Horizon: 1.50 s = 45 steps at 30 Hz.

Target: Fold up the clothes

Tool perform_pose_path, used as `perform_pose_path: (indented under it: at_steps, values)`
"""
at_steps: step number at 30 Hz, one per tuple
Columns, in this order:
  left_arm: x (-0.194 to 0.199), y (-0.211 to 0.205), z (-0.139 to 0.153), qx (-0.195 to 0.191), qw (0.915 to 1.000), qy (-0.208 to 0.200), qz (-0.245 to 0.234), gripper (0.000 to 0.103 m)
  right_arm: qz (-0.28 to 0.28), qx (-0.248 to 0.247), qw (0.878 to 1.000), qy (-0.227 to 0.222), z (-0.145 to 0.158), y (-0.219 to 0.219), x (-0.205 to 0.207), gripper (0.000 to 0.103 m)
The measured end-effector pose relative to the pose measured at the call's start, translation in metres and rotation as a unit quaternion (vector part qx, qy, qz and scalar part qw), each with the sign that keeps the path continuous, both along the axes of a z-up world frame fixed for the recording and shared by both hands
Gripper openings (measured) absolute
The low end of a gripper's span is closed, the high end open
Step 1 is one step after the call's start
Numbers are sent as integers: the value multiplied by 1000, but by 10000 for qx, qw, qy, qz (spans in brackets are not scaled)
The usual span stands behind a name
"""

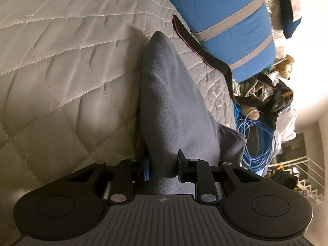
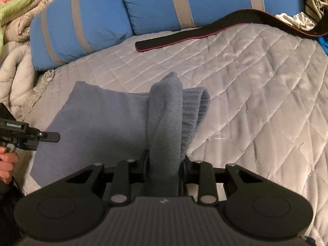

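Observation:
A grey-blue fleece garment (image 2: 98, 123) lies on the quilted grey bedspread (image 2: 256, 82). My right gripper (image 2: 164, 164) is shut on a bunched fold of the garment next to its ribbed cuff (image 2: 194, 110), lifted off the bed. My left gripper (image 1: 163, 168) is shut on another part of the same garment (image 1: 168, 94), which rises in a peak in front of it. In the right wrist view the left gripper (image 2: 49, 137) shows at the left edge, at the garment's left side.
A blue pillow with grey stripes (image 2: 114, 14) lies along the far side of the bed. A black strap with a red edge (image 2: 205, 34) lies beside it. A blue cable coil (image 1: 256, 143) and clutter sit past the bed's edge. Crumpled bedding (image 2: 14, 30) lies far left.

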<state>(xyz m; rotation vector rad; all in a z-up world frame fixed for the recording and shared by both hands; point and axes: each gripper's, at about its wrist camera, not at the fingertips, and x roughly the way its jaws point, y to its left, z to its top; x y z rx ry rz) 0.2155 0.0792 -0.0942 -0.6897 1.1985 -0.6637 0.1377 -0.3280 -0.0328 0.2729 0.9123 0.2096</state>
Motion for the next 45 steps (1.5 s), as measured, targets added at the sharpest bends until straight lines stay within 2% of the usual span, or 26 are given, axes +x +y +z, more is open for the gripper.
perform_pose_path:
  at_steps: [8, 13, 14, 15, 18, 21, 22, 23, 24, 31, 36, 40, 45]
  values:
    - [0, 3, -1, -34, 10000, 22, -7, 22, -11, 29, 10000, 24, -1, 2, 2, 31]
    - [0, 2, -2, -56, 10000, 42, -8, 22, -67, 257, 9996, 140, -5, -5, 4, 34]
    - [0, 2, -2, -61, 10000, 46, -7, 22, -97, 344, 9992, 188, -6, -7, 5, 39]
    - [1, 2, -2, -65, 10000, 50, -5, 22, -160, 471, 9985, 249, -9, -11, 6, 52]
    - [1, 4, -2, -95, 9999, 82, 10, 23, -321, 1077, 9927, 444, -18, -28, 10, 56]
    - [1, 5, -3, -140, 9998, 131, 34, 23, -416, 1653, 9835, 599, -26, -43, 13, 53]
    - [1, 5, -4, -150, 9998, 142, 40, 23, -448, 1857, 9793, 661, -29, -48, 14, 48]
    - [1, 5, -4, -150, 9998, 147, 40, 23, -480, 2060, 9747, 723, -32, -53, 15, 36]
    - [1, 5, -3, -145, 9998, 148, 42, 23, -513, 2209, 9708, 778, -34, -55, 16, 33]
    - [0, 5, -4, -195, 9995, 200, 135, 21, -579, 2986, 9481, 929, -44, -68, 18, 28]
    - [-2, 8, 6, -223, 9997, 61, 77, 17, -462, 3208, 9435, 697, -38, -69, 16, 27]
    - [-5, 15, 26, -314, 9994, -139, 31, 17, -361, 3331, 9401, 634, -33, -65, 17, 27]
    - [-15, 31, 47, -130, 9993, -351, 77, 17, -79, 3310, 9417, 590, -19, -48, 25, 27]
